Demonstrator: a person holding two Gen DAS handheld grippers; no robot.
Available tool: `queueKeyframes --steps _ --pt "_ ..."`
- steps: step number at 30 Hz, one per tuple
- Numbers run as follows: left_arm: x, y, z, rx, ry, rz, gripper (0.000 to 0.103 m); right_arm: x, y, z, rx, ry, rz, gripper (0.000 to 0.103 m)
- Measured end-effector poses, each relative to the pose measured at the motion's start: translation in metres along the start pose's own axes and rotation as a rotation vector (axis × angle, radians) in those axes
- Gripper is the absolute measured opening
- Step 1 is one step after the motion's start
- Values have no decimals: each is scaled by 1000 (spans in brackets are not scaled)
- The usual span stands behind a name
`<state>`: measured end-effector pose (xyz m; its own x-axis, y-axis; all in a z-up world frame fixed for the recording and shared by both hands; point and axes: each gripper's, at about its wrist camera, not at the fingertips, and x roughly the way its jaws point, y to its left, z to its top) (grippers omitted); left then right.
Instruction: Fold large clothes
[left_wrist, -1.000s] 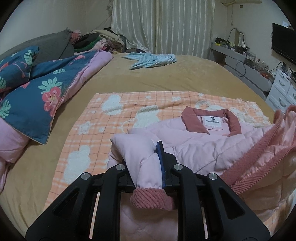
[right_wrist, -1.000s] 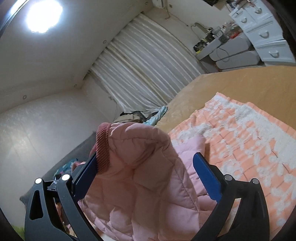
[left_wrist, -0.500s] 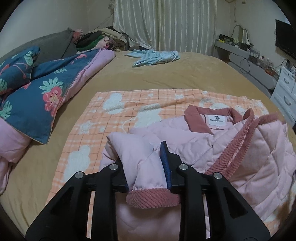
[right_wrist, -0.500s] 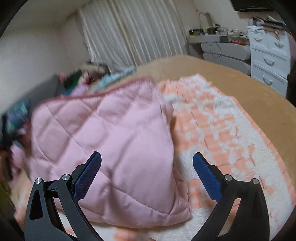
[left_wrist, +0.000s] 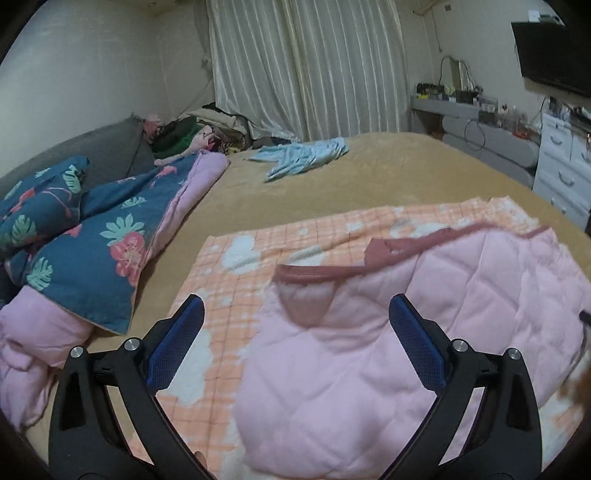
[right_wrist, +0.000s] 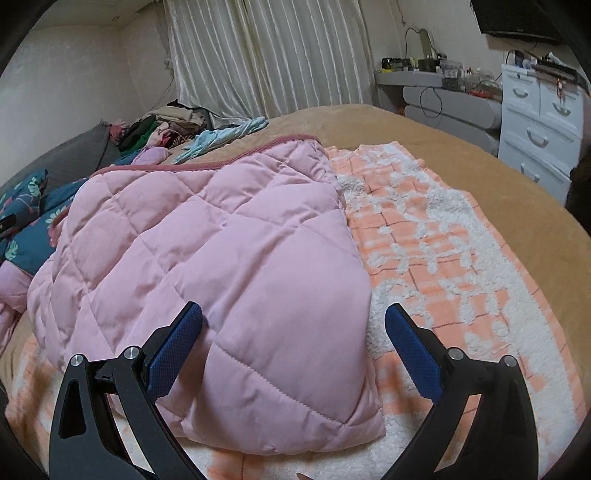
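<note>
the left gripper (left_wrist: 295, 332) had just been opening; its jaws stood wide, nothing clamped, over the pink quilted jacket (left_wrist: 424, 332) on the orange blanket (left_wrist: 229, 266) on the bed (left_wrist: 369, 177). the right gripper (right_wrist: 293, 328) gaped wide too. the jacket looked soft, puffy and light, best pinched at its ribbed hem (right_wrist: 207, 162).

I see a pale pink quilted cloth jacket (right_wrist: 221, 258), matt and puffy, with ribbed dusty-rose trim. Under it lies an orange-checked fleecy blanket (right_wrist: 461, 258) with nubbly white patches, on a tan plush bed cover (left_wrist: 369, 177). My gripper fingers (right_wrist: 173, 350) are matt black plastic with textured blue pads and shiny metal screws.
</note>
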<state>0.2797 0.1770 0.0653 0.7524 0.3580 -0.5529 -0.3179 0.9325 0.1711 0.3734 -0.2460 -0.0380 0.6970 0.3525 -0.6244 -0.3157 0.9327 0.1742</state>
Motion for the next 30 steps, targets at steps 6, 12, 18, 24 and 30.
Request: queueKeyframes --steps 6,12,18,24,30 --pt "25 21 -36 -37 97 -9 94 3 5 -2 -57 0 -40 99" --pt "68 55 -105 -247 240 -194 94 9 8 -5 -98 14 -56 98" --pt "82 62 -130 -383 267 -329 71 26 27 -10 -179 72 -66 55" --pt "58 21 -90 -144 119 -223 17 13 50 13 -252 -117 -149 24" --pt "72 23 -53 -167 89 -158 17 20 47 42 -223 -186 -178 23"
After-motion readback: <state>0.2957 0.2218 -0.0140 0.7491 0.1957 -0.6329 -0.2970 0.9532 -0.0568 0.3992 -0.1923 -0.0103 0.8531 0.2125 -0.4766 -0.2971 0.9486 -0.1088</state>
